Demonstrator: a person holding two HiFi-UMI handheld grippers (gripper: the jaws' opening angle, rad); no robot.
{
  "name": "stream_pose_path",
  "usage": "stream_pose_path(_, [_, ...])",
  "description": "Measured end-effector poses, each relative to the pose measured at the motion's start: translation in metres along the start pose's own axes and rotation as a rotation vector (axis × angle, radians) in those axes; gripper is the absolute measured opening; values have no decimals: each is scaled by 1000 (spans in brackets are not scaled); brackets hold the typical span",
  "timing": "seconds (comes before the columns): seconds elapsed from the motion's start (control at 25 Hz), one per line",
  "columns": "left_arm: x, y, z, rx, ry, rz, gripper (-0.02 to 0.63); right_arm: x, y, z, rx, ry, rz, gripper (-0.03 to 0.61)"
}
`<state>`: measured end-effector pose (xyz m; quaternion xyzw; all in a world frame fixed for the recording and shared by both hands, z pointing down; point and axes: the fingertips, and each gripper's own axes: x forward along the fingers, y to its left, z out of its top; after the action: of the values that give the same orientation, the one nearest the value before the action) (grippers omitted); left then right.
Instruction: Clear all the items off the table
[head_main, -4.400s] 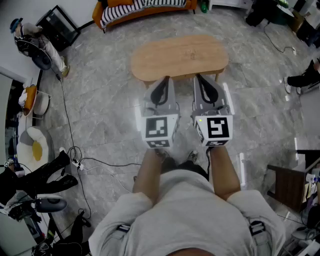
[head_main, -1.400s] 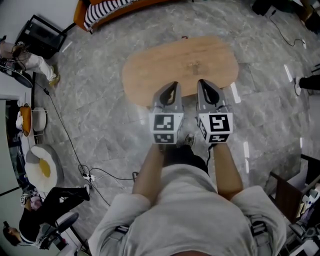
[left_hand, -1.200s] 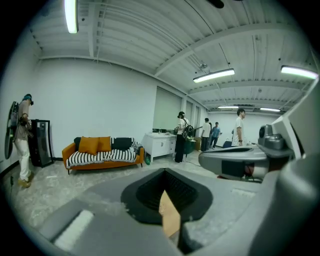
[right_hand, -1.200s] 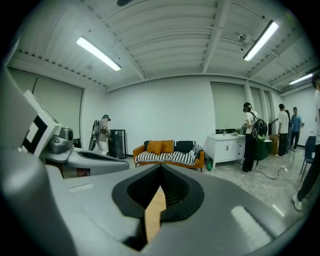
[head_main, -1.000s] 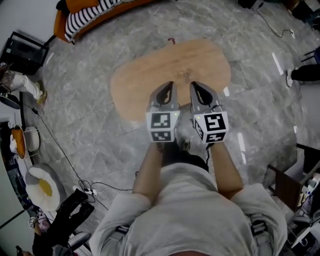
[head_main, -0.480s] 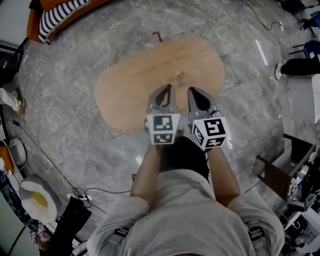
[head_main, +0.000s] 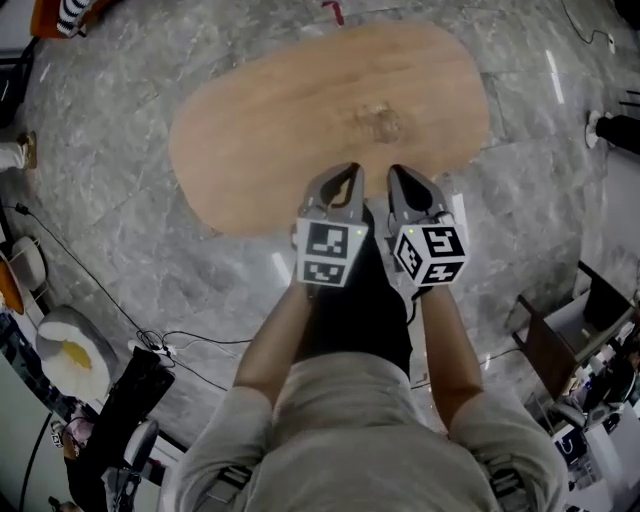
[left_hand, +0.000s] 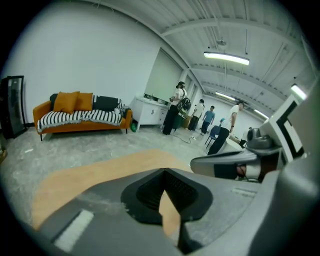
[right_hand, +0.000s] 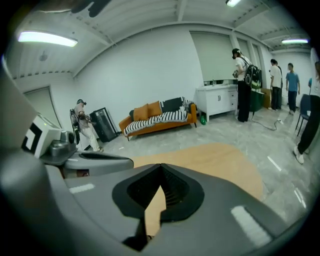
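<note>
An oval wooden table stands on the grey marble floor with nothing on its top. My left gripper and right gripper hover side by side over the table's near edge, both shut and holding nothing. In the left gripper view the jaws meet at their tips above the bare tabletop. The right gripper view shows the same: shut jaws over the bare wood.
An orange sofa with striped cushions stands against the far wall. Several people stand near a white cabinet. Cables run across the floor at the left. Dark furniture sits at the right.
The person has stepped toward the table, which now looks larger and lies right under the gripper tips. Both grippers stay shut, side by side.
</note>
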<state>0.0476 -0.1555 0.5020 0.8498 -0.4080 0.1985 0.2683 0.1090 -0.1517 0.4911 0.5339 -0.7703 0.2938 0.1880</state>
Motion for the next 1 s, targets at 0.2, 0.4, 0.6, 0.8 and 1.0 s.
stream_pose_path(0.2, [47, 1, -44, -24, 65, -6, 20, 35, -36, -45, 14, 75, 19, 6])
stream_pose_path(0.4, [80, 18, -69, -46, 99, 20, 20, 71, -58, -66, -51, 127, 38, 6])
stream_pose_path(0.6, [107, 22, -84, -51, 129, 26, 20, 89, -74, -83, -86, 187, 67, 6])
stream_pose_path(0.8, [129, 36, -103, -62, 157, 44, 20, 113, -79, -94, -263, 275, 82, 6])
stream_pose_path(1.0, [135, 46, -124, -116, 187, 73, 21, 130, -84, -117, -562, 444, 71, 6])
